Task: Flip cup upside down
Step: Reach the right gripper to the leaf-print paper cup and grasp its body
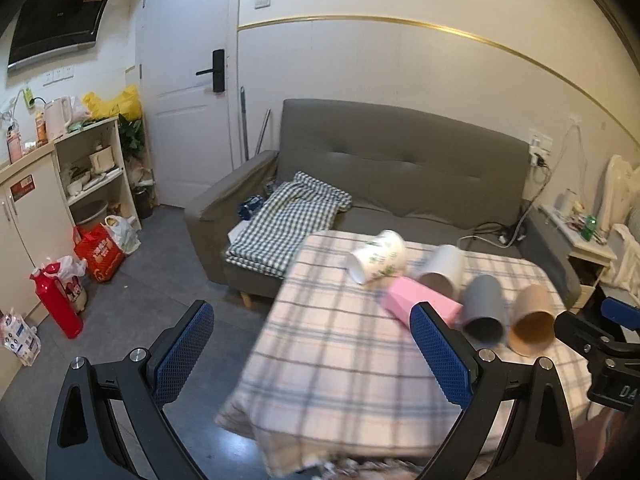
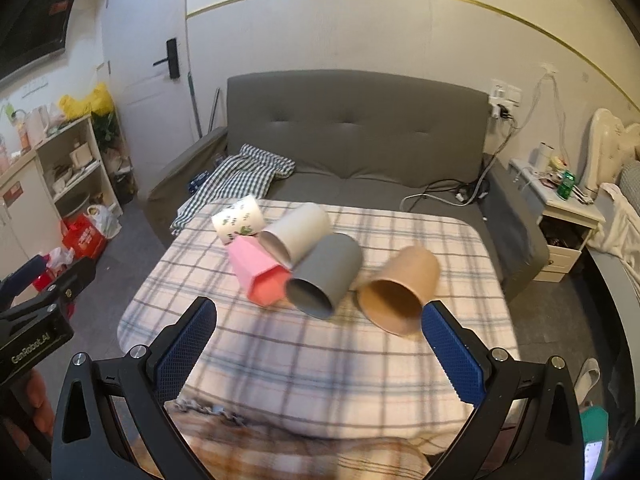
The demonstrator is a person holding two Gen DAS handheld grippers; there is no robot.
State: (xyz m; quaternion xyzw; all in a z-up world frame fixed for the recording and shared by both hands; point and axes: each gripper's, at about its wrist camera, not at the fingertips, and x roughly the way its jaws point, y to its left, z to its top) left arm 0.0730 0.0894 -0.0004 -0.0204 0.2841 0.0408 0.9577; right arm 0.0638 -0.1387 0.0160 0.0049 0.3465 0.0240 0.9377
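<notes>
Several cups lie on their sides on a plaid-covered table (image 2: 304, 356): a white leaf-print cup (image 2: 239, 219), a pink hexagonal cup (image 2: 260, 274), a white cup (image 2: 298, 230), a grey cup (image 2: 326, 274) and a tan cup (image 2: 400, 290). They also show in the left wrist view: leaf-print cup (image 1: 380, 256), pink cup (image 1: 420, 304), white cup (image 1: 442, 270), grey cup (image 1: 482, 306), tan cup (image 1: 532, 318). My right gripper (image 2: 320, 346) is open and empty, in front of the grey and tan cups. My left gripper (image 1: 312, 344) is open and empty over the table's left edge.
A grey sofa (image 2: 352, 136) with a checked cloth (image 2: 244, 172) stands behind the table. Shelves (image 1: 96, 172), bags (image 1: 102, 254) and a red bottle (image 1: 60, 304) stand on the floor at left. A nightstand (image 2: 560, 208) is at right.
</notes>
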